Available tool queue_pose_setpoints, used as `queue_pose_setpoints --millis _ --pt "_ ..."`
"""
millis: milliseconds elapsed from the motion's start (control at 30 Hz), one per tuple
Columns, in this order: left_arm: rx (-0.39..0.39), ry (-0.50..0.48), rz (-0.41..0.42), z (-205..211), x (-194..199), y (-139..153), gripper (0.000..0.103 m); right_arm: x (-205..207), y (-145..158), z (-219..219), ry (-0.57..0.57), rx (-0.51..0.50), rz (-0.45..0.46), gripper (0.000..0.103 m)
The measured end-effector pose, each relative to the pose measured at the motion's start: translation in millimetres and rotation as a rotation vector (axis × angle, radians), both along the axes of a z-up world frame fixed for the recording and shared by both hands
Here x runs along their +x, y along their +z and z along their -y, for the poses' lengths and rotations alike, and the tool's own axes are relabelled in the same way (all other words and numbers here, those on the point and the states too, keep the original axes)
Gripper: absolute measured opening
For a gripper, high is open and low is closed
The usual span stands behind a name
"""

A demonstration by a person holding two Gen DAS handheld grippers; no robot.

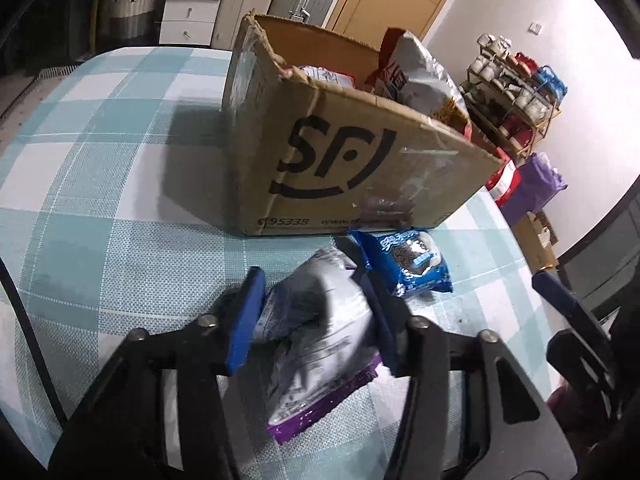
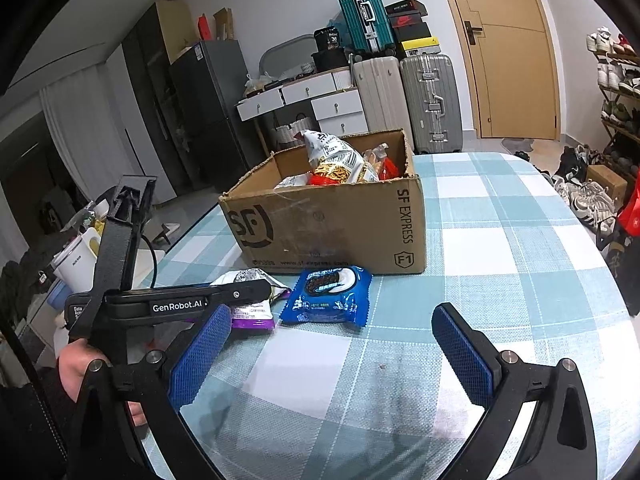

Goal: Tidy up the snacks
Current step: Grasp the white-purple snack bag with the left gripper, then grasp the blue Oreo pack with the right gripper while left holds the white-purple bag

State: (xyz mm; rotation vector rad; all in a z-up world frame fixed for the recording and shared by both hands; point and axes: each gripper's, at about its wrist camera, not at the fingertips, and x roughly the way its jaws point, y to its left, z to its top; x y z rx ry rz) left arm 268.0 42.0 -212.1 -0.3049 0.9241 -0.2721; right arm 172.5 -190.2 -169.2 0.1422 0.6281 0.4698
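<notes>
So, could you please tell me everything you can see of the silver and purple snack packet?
The silver and purple snack packet is a crinkled foil pouch, silver with small print and a purple sealed edge. It lies on the checked tablecloth in front of the cardboard box, beside the blue cookie packet. The left gripper has its blue jaws pressed on both sides, denting it.

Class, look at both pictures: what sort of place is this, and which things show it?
Probably a lived-in home: stacked suitcases, a shoe rack by the door, and a table with a checked cloth.
</notes>
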Motion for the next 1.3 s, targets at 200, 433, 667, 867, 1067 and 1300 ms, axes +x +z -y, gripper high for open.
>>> queue_pose_setpoints --millis 200,433,667,867,1067,1300 --pt "0.023 -0.022 0.016 0 4 2 0.034 -3 2 -1 -0.004 -0.003 0.006 0.102" --pt "0.007 -0.026 0.017 -3 -8 4 0.032 -7 6 -2 -0.005 -0.004 0.010 0.102" --pt "0.003 -0.030 0.017 -2 -30 11 0.031 -9 7 -4 -0.006 -0.006 0.013 0.102" --pt "0.000 -0.028 0.020 -6 -37 14 0.031 -10 6 -7 -0.005 -0.010 0.009 0.102" --pt "-0.005 -0.026 0.028 -13 -51 16 0.031 -5 2 -10 -0.003 -0.026 -0.016 0.102" --pt "-0.051 -0.028 0.010 -27 -64 16 0.031 19 -13 -17 -0.001 -0.037 -0.099 0.102"
